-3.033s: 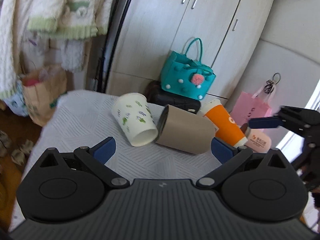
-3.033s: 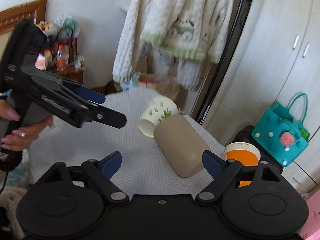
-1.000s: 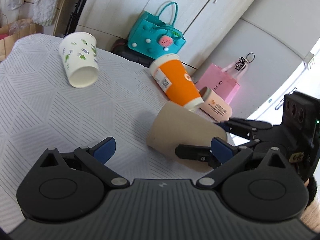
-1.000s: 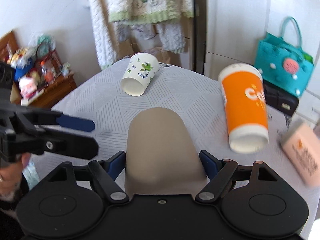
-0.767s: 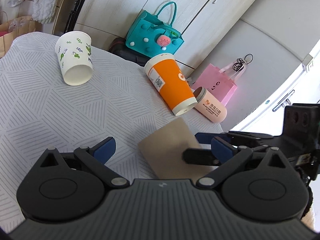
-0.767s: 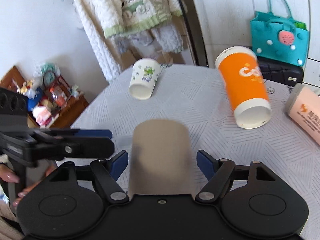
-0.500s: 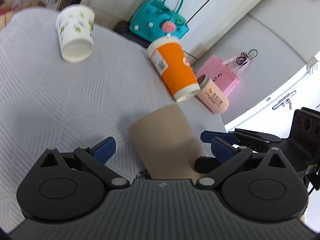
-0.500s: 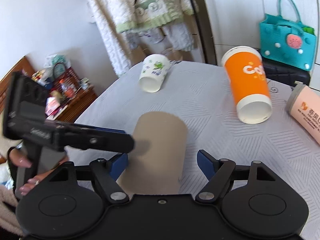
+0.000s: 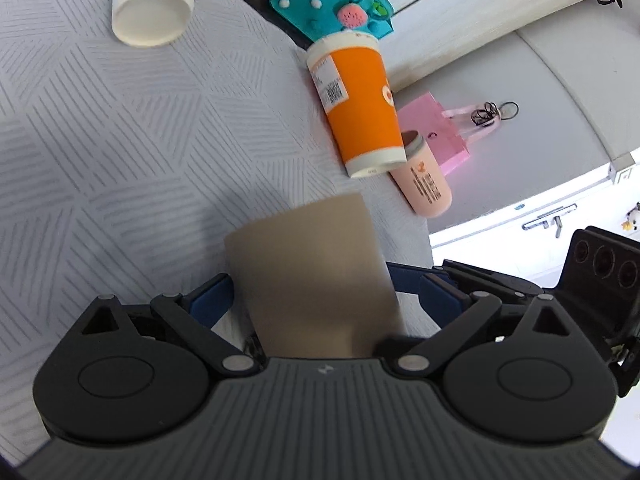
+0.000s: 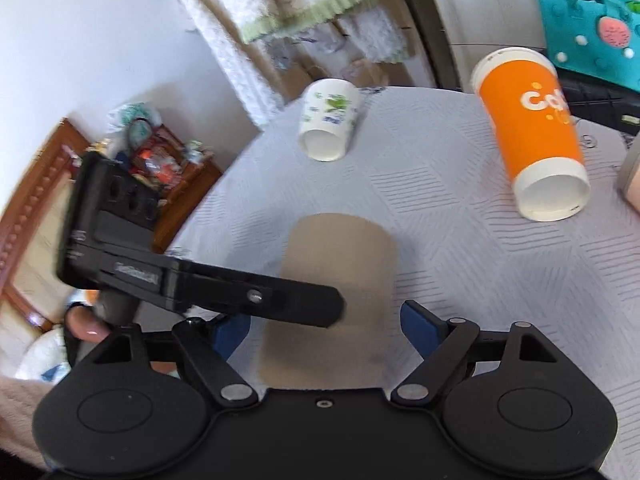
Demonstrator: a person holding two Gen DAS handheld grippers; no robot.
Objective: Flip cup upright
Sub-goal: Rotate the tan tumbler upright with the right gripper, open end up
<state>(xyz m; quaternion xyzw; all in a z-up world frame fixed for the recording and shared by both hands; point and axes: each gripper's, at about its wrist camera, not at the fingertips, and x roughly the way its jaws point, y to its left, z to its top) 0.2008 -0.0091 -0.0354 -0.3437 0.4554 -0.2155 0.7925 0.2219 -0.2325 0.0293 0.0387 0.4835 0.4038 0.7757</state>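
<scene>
The plain brown paper cup (image 9: 316,276) is lifted off the white quilted table (image 9: 100,152), with its closed end pointing away from both cameras. It sits between the blue pads of my left gripper (image 9: 326,300), whose jaws are wide and not pressing it. In the right wrist view the brown cup (image 10: 336,300) is also between the pads of my right gripper (image 10: 328,326), which grips its sides. The left gripper's finger (image 10: 248,296) crosses in front of the cup there.
An orange cup (image 9: 360,108), a white cup with green print (image 9: 152,4) and a pink bottle (image 9: 426,184) lie on their sides on the table. A teal bag (image 9: 336,8) and a pink bag (image 9: 436,128) stand beyond the far edge.
The right gripper took the brown cup from the table and lifted it nearer. My left gripper has moved in until the cup is between its open fingers.
</scene>
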